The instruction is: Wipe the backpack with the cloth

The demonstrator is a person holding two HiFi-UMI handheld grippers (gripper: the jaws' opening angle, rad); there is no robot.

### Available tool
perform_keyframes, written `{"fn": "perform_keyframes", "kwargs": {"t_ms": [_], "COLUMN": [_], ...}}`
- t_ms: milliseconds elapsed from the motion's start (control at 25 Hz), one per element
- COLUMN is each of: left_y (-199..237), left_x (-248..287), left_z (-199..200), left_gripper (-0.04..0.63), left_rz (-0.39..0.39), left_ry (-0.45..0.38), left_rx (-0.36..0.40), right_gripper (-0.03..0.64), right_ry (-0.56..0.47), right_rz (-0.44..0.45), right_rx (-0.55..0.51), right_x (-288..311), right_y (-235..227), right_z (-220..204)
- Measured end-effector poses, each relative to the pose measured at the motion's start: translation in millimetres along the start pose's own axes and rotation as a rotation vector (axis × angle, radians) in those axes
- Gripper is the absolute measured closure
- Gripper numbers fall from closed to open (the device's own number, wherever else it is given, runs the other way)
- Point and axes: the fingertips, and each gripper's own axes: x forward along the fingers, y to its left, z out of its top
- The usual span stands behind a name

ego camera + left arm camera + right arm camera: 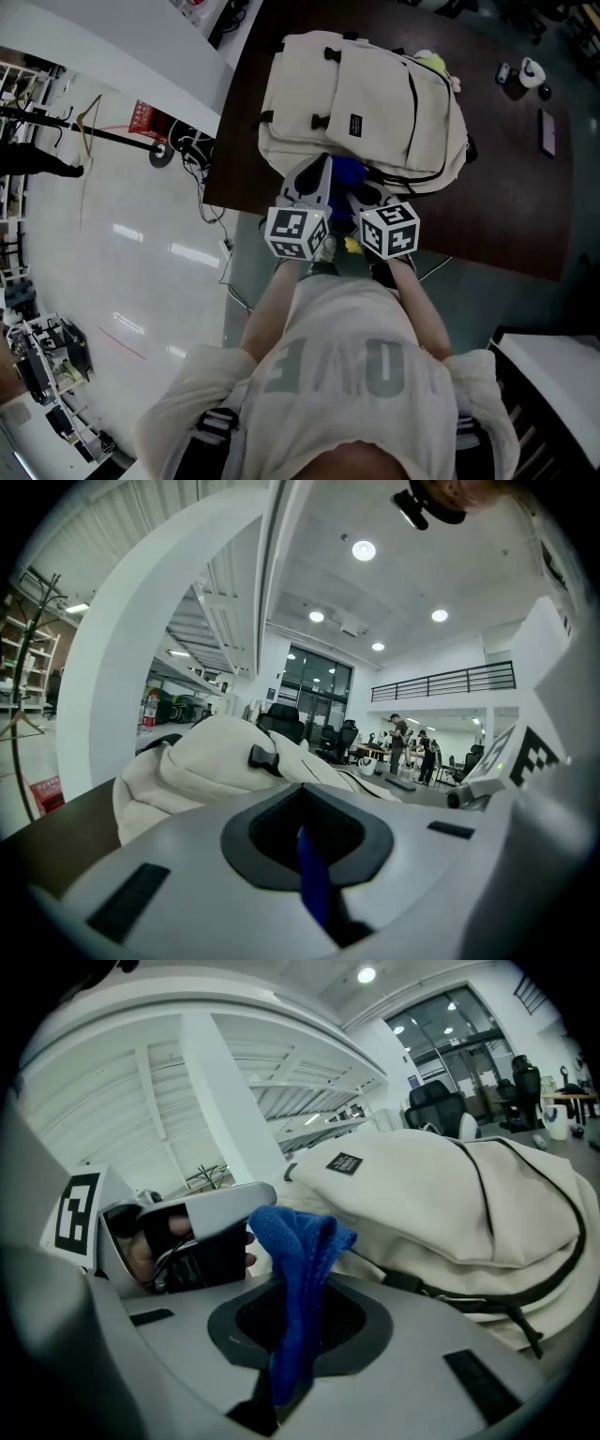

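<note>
dark worktop carries a cream backpack, lying flat with its front pockets up. left gripper and right gripper sit side by side at the backpack's near edge. both grippers are closed on the blue cloth: the left jaws pinch a thin edge, the right jaws clamp a bunched fold that stands above them. the cloth is just beside the backpack; contact cannot be told.

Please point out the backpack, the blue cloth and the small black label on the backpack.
backpack (375, 75): head view, on its cream front panel.
blue cloth (298, 1251): right gripper view, on its bunched upper fold.
black label (344, 1162): right gripper view, on the label's middle.
</note>
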Motion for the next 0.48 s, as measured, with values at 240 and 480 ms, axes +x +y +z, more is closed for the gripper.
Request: {"fn": "perform_keyframes", "kwargs": {"t_ms": [240, 480], "left_y": [-29.5, -53.9], "left_x": [18.7, 34.8], "left_z": [-10.2, -13.7], "left_gripper": [0.591, 0.591], "left_rz": [-0.042, -0.050], "left_ry": [0.021, 0.014], "left_rx": [0.002, 0.004], "right_gripper": [0.571, 0.571], "right_ry": [0.028, 0.031], "right_rz": [-0.114, -0.090], "right_rx": [0.019, 0.033], "right_x": [-29.3, -45.3], "right_y": [-52.4, -68.6], "right_z": [-10.4, -11.5]}}
